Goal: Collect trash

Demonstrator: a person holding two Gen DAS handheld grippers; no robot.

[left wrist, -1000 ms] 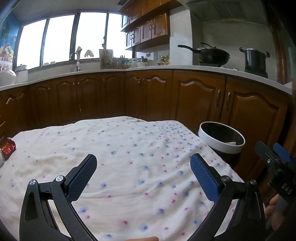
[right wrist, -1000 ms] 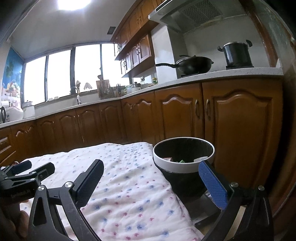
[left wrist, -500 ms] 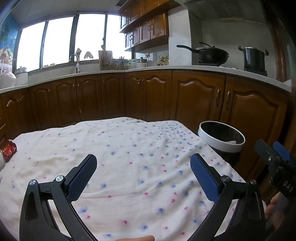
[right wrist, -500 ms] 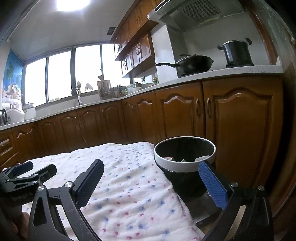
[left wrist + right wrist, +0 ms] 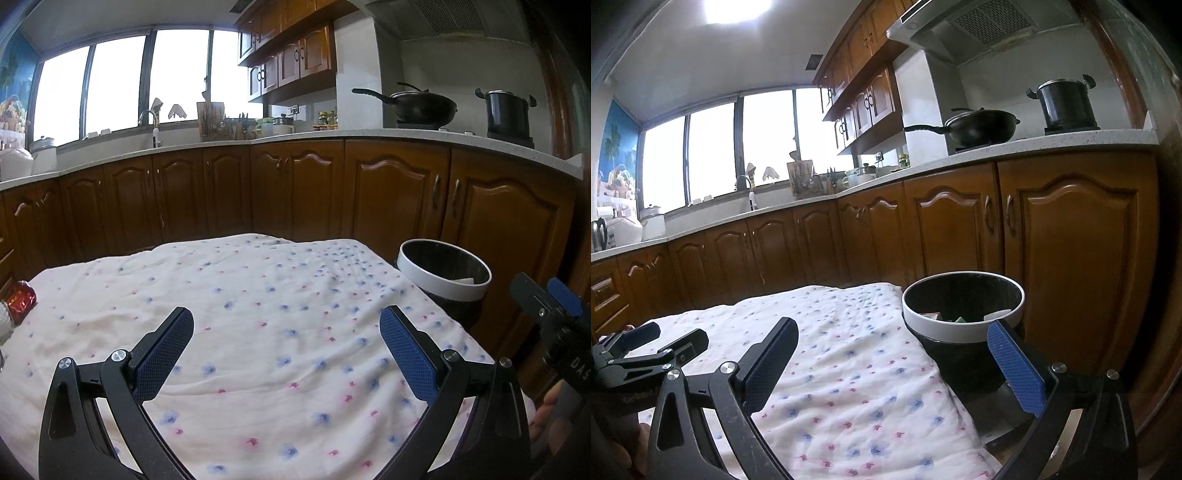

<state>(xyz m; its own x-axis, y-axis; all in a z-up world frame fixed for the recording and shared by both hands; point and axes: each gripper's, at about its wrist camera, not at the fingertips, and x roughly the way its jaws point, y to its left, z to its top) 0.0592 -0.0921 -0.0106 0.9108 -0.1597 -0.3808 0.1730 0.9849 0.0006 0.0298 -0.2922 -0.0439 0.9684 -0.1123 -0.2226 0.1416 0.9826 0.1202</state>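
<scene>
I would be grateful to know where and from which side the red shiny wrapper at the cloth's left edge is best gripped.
Probably by its rounded crinkled end facing the cloth's middle, coming in low from the right with the open left tongs. The red wrapper lies at the floral cloth's far left edge, partly cut off by the frame, so its other end cannot be judged.

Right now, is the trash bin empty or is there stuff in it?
Not empty. The right wrist view shows a few scraps low inside the trash bin, well below its white rim.
</scene>
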